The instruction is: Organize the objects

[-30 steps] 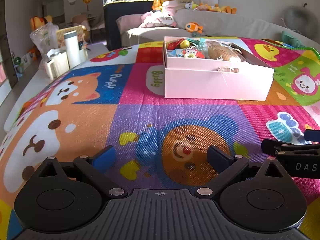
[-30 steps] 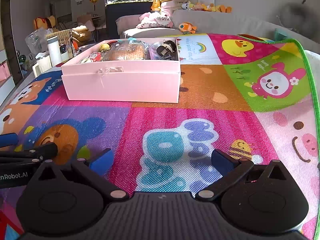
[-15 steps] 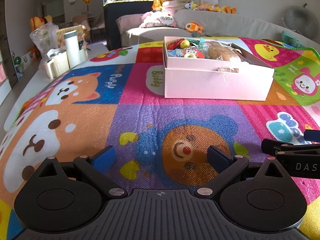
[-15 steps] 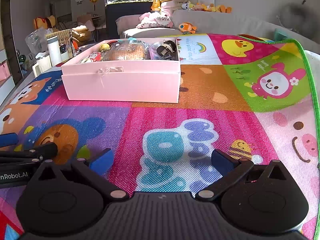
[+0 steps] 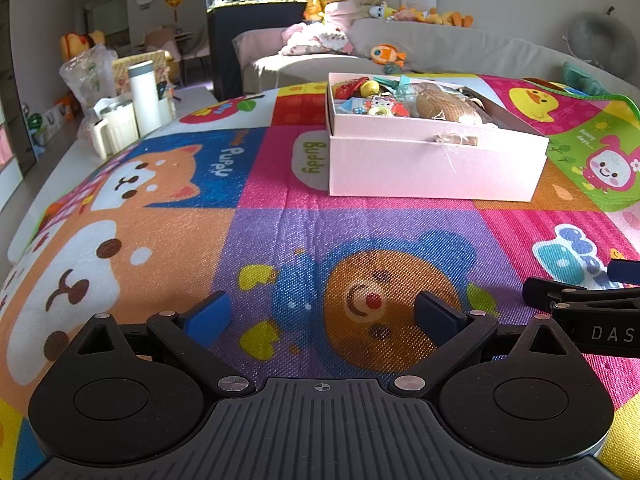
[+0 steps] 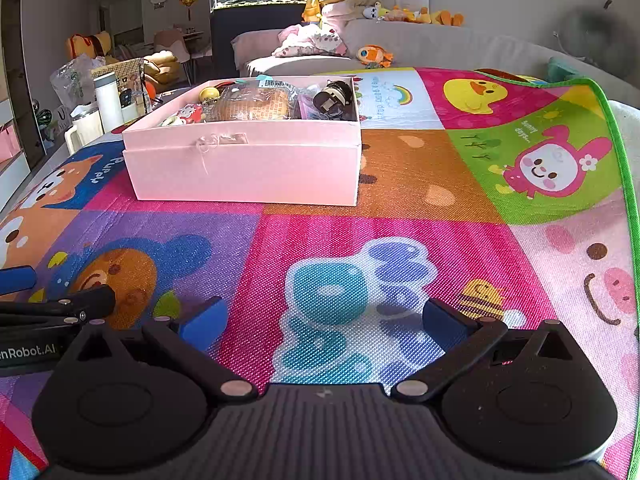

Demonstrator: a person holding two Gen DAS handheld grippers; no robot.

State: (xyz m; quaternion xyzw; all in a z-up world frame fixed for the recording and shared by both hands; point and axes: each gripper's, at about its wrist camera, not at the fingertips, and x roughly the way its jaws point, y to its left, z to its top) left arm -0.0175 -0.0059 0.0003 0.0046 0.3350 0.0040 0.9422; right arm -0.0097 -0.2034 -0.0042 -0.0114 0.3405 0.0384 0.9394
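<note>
The left gripper (image 5: 322, 316), black with blue-padded fingers, sits low over the colourful cartoon-printed foam play mat (image 5: 200, 240), its jaws spread wide with nothing between them, above a purple square printed with a bear face. The right gripper (image 6: 320, 320), of the same build, is just beside it on the right, jaws equally wide and empty, over a pink square with a teal and blue shape.

The open pale pink cardboard box (image 6: 244, 168) stands on the mat toward its far side, well apart from both grippers, with a broad stretch of bare mat in front of it. The box holds small toys and trinkets packed close: a tan woven item in clear plastic wrap (image 6: 256, 104), a black round object (image 6: 332, 98) at the box's far right corner, and a small yellow ball (image 5: 370, 88) near its far left corner.

The mat's green-bordered right edge (image 6: 618, 152) curves along the right; its left edge falls away toward a tall white cylindrical bottle (image 5: 144, 96) and white containers (image 5: 108, 130) beyond it. A grey sofa (image 5: 440, 48) with plush toys lies past the far edge.

Writing on the mat reads "Puppy" (image 5: 224, 158), "Buddy" (image 5: 316, 158) and "Sunny days..." (image 6: 528, 132). The right gripper's side reads "DAS" where the left camera catches it, and the left gripper's reads "enRobot.AI" in the right view.
</note>
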